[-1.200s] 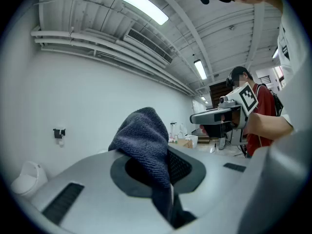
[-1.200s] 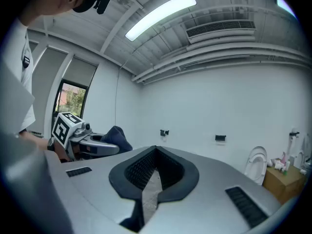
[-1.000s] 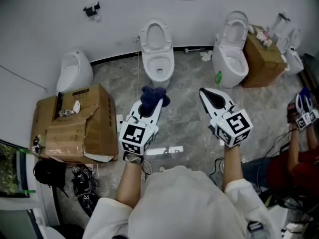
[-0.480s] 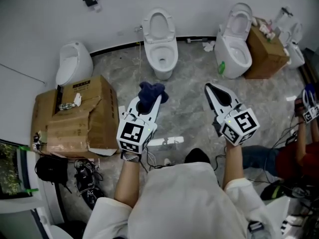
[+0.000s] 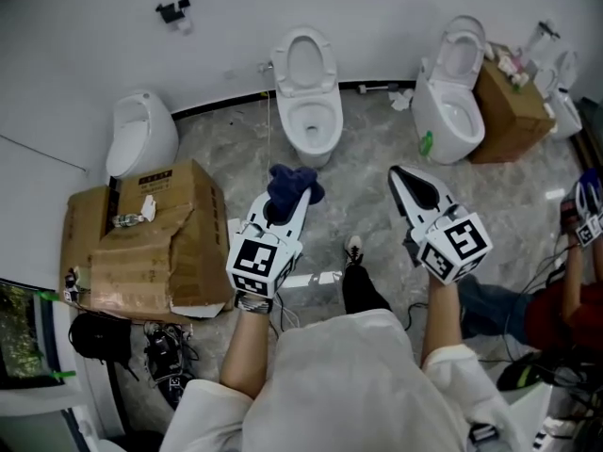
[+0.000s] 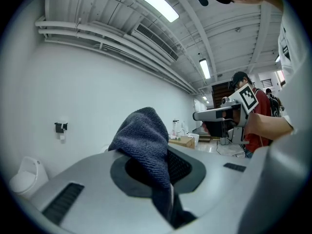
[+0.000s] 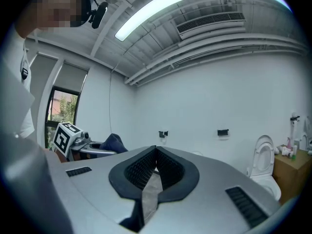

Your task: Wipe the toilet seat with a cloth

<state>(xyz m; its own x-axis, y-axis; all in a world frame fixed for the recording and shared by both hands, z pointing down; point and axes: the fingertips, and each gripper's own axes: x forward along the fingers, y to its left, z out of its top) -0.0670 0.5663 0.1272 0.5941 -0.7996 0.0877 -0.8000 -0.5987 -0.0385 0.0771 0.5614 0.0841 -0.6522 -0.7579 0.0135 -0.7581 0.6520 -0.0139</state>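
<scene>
The white toilet stands against the far wall with its lid up; its seat rings the bowl. A dark blue cloth sticks out of my left gripper, which is shut on it and hovers over the floor short of the bowl. In the left gripper view the cloth bulges up between the jaws. My right gripper is level beside it to the right, shut and empty. In the right gripper view its pads meet at the tip, and the left gripper's cloth shows at the left.
A torn cardboard box and a urinal are at the left. A second toilet and a brown box stand at the right. A person in red sits at the right edge. My shoe is on the marble floor.
Both grippers have moved a little toward the middle toilet, the cloth still held. My foot has stepped forward into view between them.
</scene>
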